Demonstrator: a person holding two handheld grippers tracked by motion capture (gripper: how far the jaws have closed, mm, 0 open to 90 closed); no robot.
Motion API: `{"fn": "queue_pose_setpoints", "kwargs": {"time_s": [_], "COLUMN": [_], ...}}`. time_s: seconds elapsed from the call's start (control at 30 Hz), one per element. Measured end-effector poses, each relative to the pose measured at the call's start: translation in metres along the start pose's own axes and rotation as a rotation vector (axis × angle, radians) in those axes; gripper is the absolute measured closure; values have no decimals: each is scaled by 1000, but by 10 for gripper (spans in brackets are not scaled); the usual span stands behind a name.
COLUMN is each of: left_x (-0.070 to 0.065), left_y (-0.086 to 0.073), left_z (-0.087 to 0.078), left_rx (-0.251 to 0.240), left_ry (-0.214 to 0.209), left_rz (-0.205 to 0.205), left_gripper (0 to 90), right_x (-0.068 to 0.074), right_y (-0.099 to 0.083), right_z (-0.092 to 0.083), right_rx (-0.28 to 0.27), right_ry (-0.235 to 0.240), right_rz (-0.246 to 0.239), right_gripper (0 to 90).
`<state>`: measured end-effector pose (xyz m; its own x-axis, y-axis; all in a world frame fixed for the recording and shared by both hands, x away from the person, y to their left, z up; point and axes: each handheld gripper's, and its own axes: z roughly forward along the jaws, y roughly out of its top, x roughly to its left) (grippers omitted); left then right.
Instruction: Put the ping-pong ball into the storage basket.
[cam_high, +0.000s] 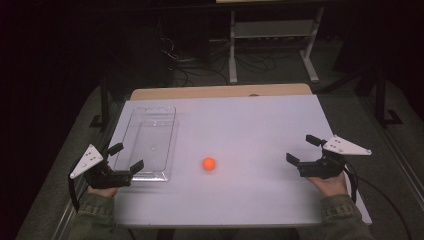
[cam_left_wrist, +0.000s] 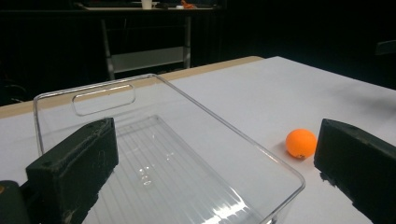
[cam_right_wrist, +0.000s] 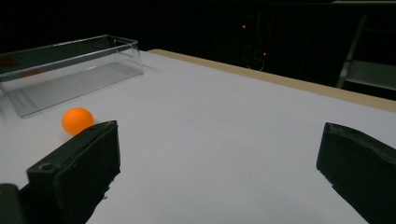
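Nothing looks begun: the left claw (cam_high: 124, 157) and right claw (cam_high: 301, 149) gape wide, empty. The small orange ball (cam_high: 209, 163) rests on the white counter (cam_high: 260, 125) between them, beside the clear plastic rectangular tray (cam_high: 148, 142) just ahead of the left claw.

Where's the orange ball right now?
In the high view the orange ball lies on the white table near its middle, just right of the clear tray, apart from it and between the two grippers.

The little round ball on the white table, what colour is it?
The little round ball is bright orange all over. It shows best in the left gripper view.
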<state>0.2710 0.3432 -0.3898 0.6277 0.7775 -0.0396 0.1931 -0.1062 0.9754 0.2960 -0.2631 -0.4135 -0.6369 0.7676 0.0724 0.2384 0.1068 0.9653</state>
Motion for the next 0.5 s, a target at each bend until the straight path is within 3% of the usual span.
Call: {"fn": "queue_pose_setpoints", "kwargs": {"time_s": [0.23, 0.4, 0.5], "left_x": [-4, -11, -14], "left_y": [11, 22, 26], "left_z": [6, 17, 20], "left_rx": [18, 73, 84], "left_ry": [-16, -46, -61], "left_rz": [35, 96, 108], "left_gripper": [0, 0, 0], "right_x": [1, 2, 1], "right_y": [0, 1, 0], "right_z": [1, 1, 1], "right_rx": [4, 1, 5], "right_ry": [9, 8, 8], "right_rz": [0, -4, -1], "right_gripper": [0, 0, 0]}}
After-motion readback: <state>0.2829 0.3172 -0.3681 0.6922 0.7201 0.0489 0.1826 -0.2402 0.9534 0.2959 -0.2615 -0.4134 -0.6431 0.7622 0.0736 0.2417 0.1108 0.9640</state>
